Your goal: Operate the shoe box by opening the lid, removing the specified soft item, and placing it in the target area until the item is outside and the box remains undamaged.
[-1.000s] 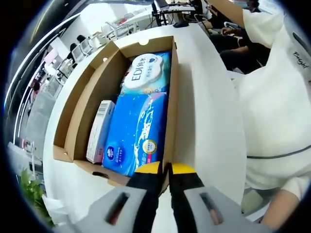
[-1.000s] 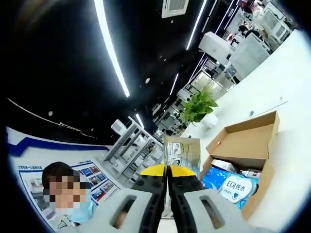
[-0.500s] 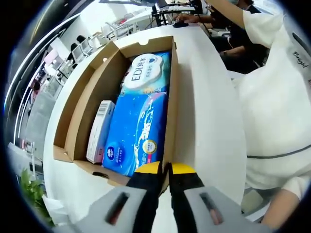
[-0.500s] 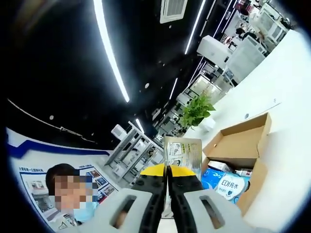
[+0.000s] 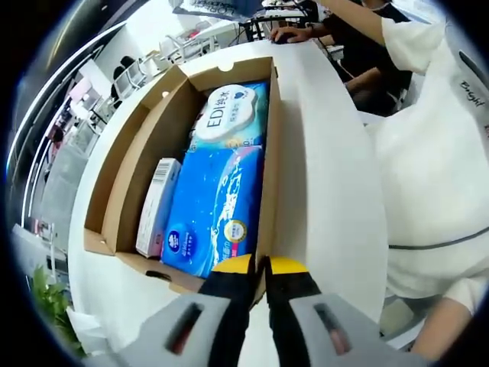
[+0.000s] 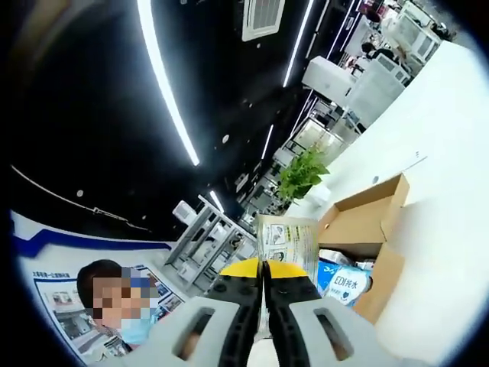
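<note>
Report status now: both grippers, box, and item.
Left gripper shut on shoe box wall. Right gripper shut on packet, lifted clear. Lid open, tissue packs inside.

The open box on the white table holds 2 blue packs and a white carton. The left gripper pinches its near wall.

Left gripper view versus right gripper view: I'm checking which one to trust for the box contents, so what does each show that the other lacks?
Left gripper view alone: the big blue pack and the narrow white carton lying side by side in the box, with the left claw shut on the box's near wall. Right gripper view alone: a silvery packet pinched in the right claw, held up in the air. Both share: the open shoe box and the EDI wipes pack.
</note>
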{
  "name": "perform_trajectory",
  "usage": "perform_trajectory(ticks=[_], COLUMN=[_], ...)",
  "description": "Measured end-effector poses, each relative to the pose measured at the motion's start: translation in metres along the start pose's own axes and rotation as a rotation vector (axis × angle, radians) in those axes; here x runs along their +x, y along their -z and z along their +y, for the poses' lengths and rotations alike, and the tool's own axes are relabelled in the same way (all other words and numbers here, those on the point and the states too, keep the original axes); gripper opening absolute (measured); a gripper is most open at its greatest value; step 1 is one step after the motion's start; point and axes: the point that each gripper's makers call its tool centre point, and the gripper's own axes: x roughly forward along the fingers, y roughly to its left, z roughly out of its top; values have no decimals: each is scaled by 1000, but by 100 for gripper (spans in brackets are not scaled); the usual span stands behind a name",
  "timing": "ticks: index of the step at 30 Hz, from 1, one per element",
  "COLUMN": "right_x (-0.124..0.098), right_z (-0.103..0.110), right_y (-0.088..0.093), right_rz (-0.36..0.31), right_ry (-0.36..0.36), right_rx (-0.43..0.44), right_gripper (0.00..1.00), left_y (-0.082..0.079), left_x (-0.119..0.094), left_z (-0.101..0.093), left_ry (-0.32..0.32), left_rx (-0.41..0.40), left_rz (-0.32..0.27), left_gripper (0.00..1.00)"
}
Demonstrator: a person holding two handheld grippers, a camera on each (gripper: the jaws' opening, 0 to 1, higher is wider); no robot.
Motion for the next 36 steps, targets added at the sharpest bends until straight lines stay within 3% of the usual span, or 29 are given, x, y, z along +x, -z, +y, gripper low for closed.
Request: perform_trajectory(ticks=[15, 21, 24, 31, 36], right_x=[-16, -20, -25, -25, -29], right_z=[-34, -48, -67, -92, -96], right_y=[7, 12, 16, 27, 23], right_rz=[-27, -2, 33, 84, 83], right_ry=[68, 123, 204, 276, 259], right_rx=[52, 48, 26, 28, 43], right_gripper=[0, 0, 0, 0, 0], left_y=[0, 0, 0, 0, 0], left_x=[0, 0, 0, 0, 0], left_z=[0, 0, 0, 0, 0], left_ry=[1, 0, 0, 2, 1], left_rx=[2, 2, 2, 2, 2], left_rz=[-2, -4, -3, -4, -5], left_gripper=[5, 5, 5, 5, 5])
